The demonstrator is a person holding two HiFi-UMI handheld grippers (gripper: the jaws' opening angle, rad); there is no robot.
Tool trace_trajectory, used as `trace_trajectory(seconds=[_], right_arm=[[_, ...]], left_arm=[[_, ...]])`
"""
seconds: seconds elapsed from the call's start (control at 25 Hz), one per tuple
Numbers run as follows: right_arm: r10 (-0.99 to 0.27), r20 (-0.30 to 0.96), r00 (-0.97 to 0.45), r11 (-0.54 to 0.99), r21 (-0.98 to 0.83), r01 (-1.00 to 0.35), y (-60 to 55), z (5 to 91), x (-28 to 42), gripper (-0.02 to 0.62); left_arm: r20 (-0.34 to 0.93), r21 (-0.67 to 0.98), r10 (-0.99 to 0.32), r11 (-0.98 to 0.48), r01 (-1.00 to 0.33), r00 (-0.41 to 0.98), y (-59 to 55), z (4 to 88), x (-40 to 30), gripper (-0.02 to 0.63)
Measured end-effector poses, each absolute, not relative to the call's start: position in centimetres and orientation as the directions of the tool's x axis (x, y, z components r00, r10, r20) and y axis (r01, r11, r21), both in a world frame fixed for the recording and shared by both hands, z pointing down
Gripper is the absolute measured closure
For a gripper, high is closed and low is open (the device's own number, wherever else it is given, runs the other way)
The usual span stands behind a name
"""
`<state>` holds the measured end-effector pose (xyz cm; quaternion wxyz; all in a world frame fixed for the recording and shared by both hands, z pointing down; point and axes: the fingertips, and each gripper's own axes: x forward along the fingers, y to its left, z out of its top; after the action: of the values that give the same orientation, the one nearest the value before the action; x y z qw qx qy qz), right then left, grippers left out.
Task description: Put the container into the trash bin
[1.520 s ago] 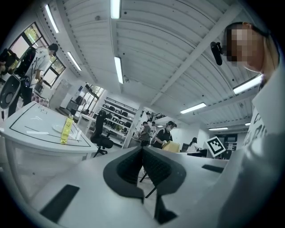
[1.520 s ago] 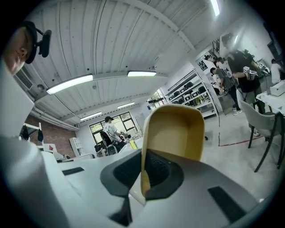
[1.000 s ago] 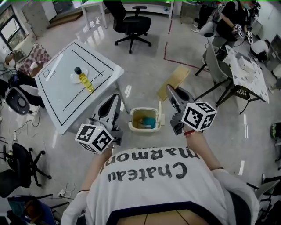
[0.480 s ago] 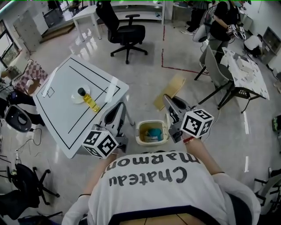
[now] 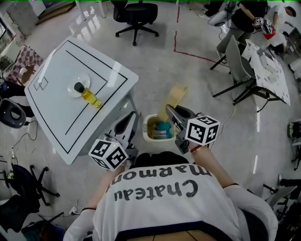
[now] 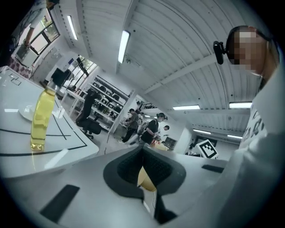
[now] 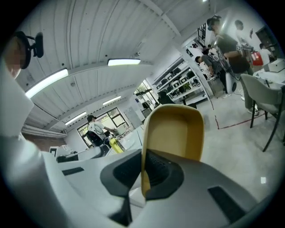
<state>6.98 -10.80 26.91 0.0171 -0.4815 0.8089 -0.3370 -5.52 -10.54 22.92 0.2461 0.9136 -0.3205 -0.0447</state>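
Note:
My right gripper (image 5: 170,113) is shut on the near edge of a tan, tray-like container (image 5: 174,95). The container juts past the far rim of the cream trash bin (image 5: 146,128) on the floor. In the right gripper view the container (image 7: 176,131) stands upright between the closed pads of the gripper (image 7: 143,178). A teal item (image 5: 163,127) lies inside the bin. My left gripper (image 5: 131,116) hangs just left of the bin. In the left gripper view its jaws (image 6: 143,156) look shut with nothing held, and a tan sliver shows beyond them.
A white table (image 5: 56,117) at the left carries a bottle of yellow liquid (image 5: 89,95) and a small plate (image 5: 75,88). A black office chair (image 5: 136,12) stands at the back. Grey chairs (image 5: 237,61) and a cluttered table (image 5: 268,66) are at the right. Red tape (image 5: 188,52) marks the floor.
Both grippers have sunk toward the trash bin. The container, still in the right gripper, now sits over the bin's far rim. The bin lies closer under my body.

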Motion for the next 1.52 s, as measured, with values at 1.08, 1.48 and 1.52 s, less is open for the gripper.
trace_trajectory(seconds=[1.08,1.48,1.52], right_arm=[[-0.035,0.847,-0.531,0.292,-0.499,-0.816,-5.6,66.0,0.8,0.565],[0.117,0.942,-0.314,0.559,-0.324,-0.763,-8.0,75.8,3.2,0.565],[0.139,0.943,-0.301,0.564,-0.325,-0.759,-8.1,76.6,3.4,0.565]], left_arm=[[0.572,0.599,-0.532,-0.248,-0.761,0.624,-5.7,50.3,-10.5,0.583],[0.619,0.587,-0.530,-0.178,-0.790,0.580,-7.7,54.2,-10.4,0.583],[0.620,0.583,-0.535,-0.176,-0.793,0.574,-8.1,54.7,-10.4,0.583]])
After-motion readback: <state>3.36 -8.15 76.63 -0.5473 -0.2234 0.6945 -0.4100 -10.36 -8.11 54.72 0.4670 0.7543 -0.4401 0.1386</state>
